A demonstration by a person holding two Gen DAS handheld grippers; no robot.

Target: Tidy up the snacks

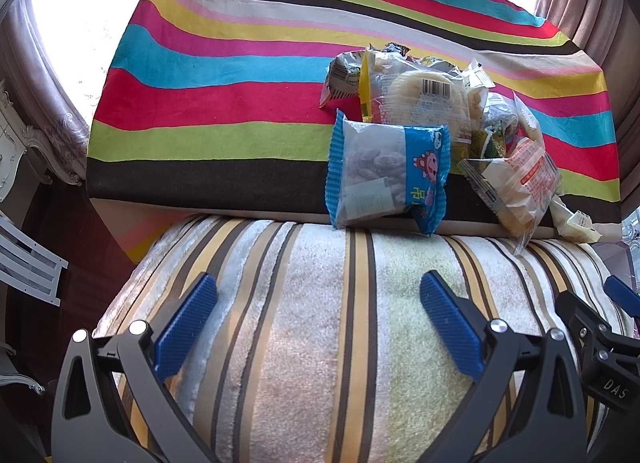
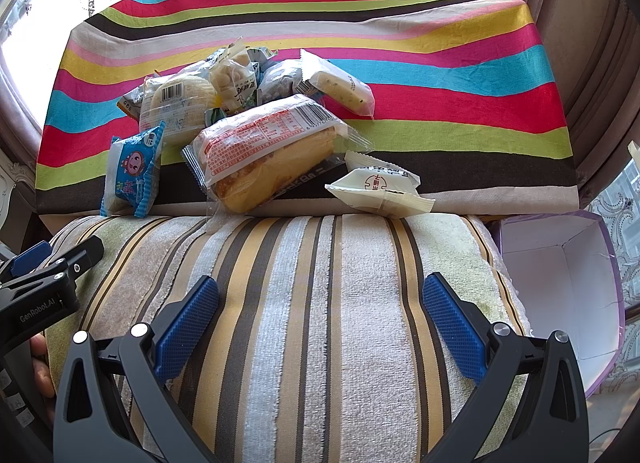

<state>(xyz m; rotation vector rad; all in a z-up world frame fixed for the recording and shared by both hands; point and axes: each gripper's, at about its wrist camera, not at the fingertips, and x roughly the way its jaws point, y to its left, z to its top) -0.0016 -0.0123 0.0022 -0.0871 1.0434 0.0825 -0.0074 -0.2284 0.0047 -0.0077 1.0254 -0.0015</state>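
Note:
A heap of wrapped snacks lies on a table under a rainbow-striped cloth (image 1: 224,103) (image 2: 460,103). At its near edge stands a blue packet (image 1: 384,175) (image 2: 134,171). Beside it lies a clear bag of bread with red print (image 2: 268,151) (image 1: 516,183), and a cream packet (image 2: 380,187) sits furthest right. Behind them are a round pastry bag with a barcode (image 1: 420,99) (image 2: 176,103) and a pale bar (image 2: 344,87). My left gripper (image 1: 320,323) hovers open over a striped cushion (image 1: 312,343), short of the blue packet. My right gripper (image 2: 320,323) is open too, holding nothing.
An open white box with purple outside (image 2: 560,295) stands right of the cushion (image 2: 320,303). Curtains (image 2: 580,43) hang at the back right, and bright windows lie behind. White ornate furniture (image 1: 16,151) is on the left. A hand (image 2: 40,367) shows at the lower left.

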